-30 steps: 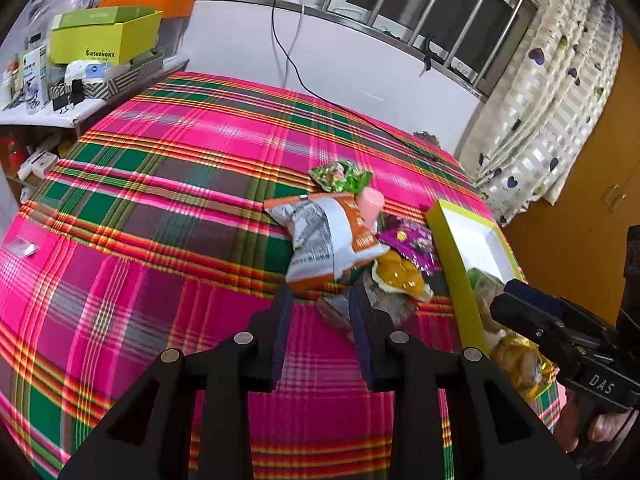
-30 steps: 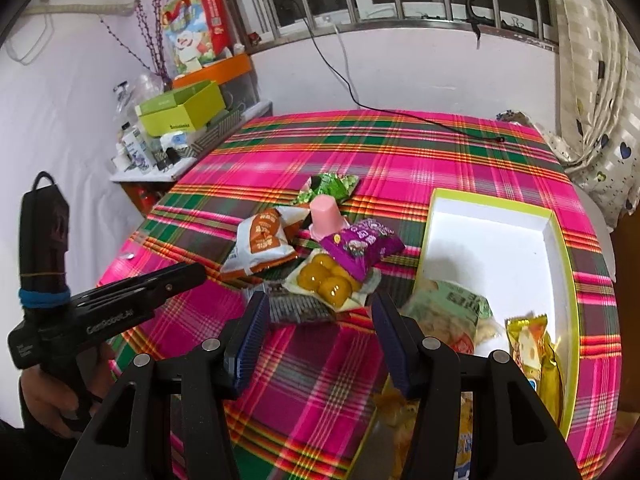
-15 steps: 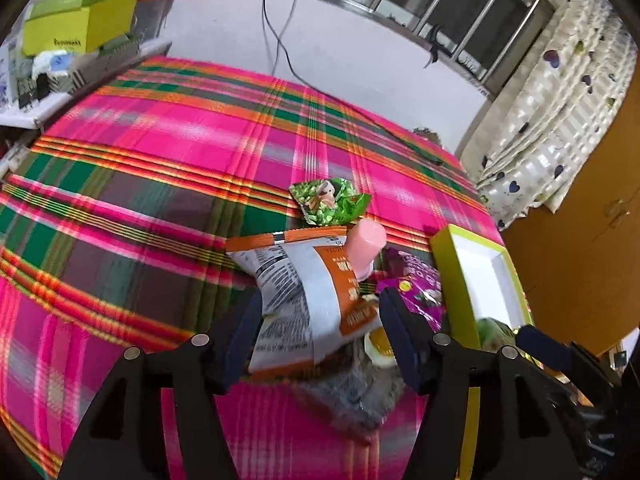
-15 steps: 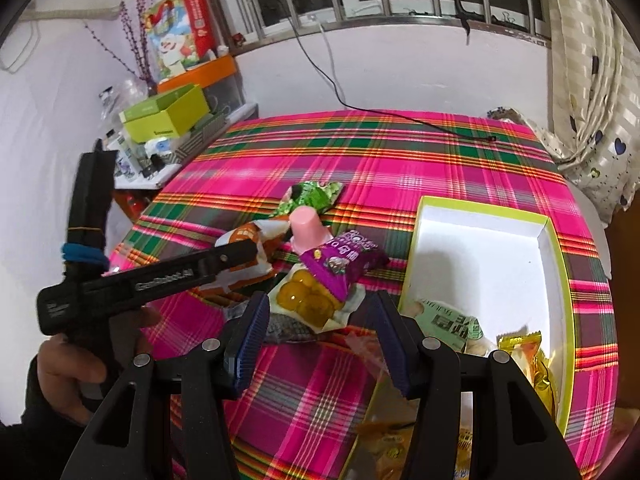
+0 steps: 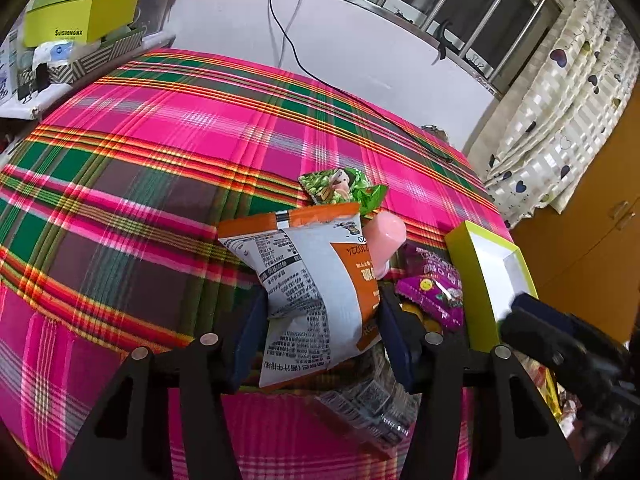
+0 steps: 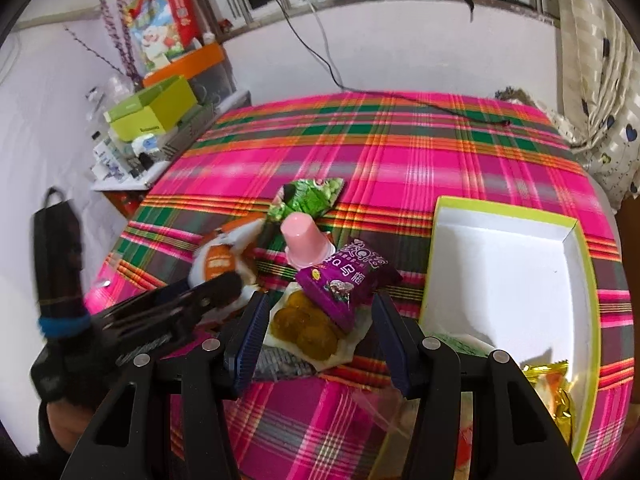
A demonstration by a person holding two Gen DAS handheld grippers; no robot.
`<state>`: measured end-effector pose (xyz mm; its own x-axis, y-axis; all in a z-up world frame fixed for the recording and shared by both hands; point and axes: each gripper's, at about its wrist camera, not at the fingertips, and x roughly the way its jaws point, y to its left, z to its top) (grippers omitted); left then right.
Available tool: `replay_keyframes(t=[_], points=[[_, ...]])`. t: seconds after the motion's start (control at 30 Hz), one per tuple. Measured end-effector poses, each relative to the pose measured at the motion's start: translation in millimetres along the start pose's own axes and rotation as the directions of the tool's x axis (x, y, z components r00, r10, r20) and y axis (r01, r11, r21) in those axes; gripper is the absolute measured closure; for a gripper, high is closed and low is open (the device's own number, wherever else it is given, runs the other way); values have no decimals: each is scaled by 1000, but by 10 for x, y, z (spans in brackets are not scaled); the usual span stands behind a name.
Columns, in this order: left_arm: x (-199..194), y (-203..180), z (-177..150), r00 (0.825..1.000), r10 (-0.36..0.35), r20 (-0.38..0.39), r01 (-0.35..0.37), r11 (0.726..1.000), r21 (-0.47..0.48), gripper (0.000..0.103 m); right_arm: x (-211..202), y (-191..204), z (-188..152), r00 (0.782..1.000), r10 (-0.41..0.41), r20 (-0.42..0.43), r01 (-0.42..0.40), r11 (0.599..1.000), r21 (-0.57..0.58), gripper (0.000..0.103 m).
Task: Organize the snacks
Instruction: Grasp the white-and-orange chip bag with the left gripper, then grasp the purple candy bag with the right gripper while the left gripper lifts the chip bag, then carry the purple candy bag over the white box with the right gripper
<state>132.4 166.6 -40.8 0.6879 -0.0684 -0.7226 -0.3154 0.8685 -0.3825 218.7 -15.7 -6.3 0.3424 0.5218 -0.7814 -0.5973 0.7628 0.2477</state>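
Observation:
A pile of snacks lies on the plaid table. My left gripper [image 5: 320, 332] is open, its jaws on either side of the white and orange chip bag [image 5: 312, 288]. My right gripper [image 6: 318, 332] is open, its jaws around the yellow candy pack [image 6: 304, 324] under the purple packet [image 6: 346, 280]. A pink jelly cup [image 6: 302, 240] and a green packet [image 6: 306, 198] lie behind. The lime-rimmed white box [image 6: 504, 264] stands at the right with a gold packet [image 6: 554, 388] near its front. The box also shows in the left wrist view [image 5: 486, 280].
A side shelf with a lime green box [image 6: 154, 110] and small items stands at the table's far left. A black cable [image 6: 440, 106] runs across the far edge. Curtains [image 5: 560, 120] hang at the right. A silvery wrapper [image 5: 368, 400] lies under the pile.
Both grippers have moved forward and down into the snack pile. The left gripper's jaws opened wider and now straddle the chip bag; the right gripper's jaws now straddle the yellow candy pack.

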Motion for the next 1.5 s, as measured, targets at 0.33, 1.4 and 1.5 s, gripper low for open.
replay_keyframes(t=[0.33,1.4,1.5], points=[[-190,78,-145,999,19,27,-19,1000,22,50,429,-115,218,994,-16,-108,30,992,124,50],[-129,20,-146,982,187,25,-189,980,68,45,-75,60,96,999,10,34,-11,1000,20,73],[-203,-31,-170,979,196,51,-199,976,82,49,-213,96,23,998,36,57,-37,999,10,73]])
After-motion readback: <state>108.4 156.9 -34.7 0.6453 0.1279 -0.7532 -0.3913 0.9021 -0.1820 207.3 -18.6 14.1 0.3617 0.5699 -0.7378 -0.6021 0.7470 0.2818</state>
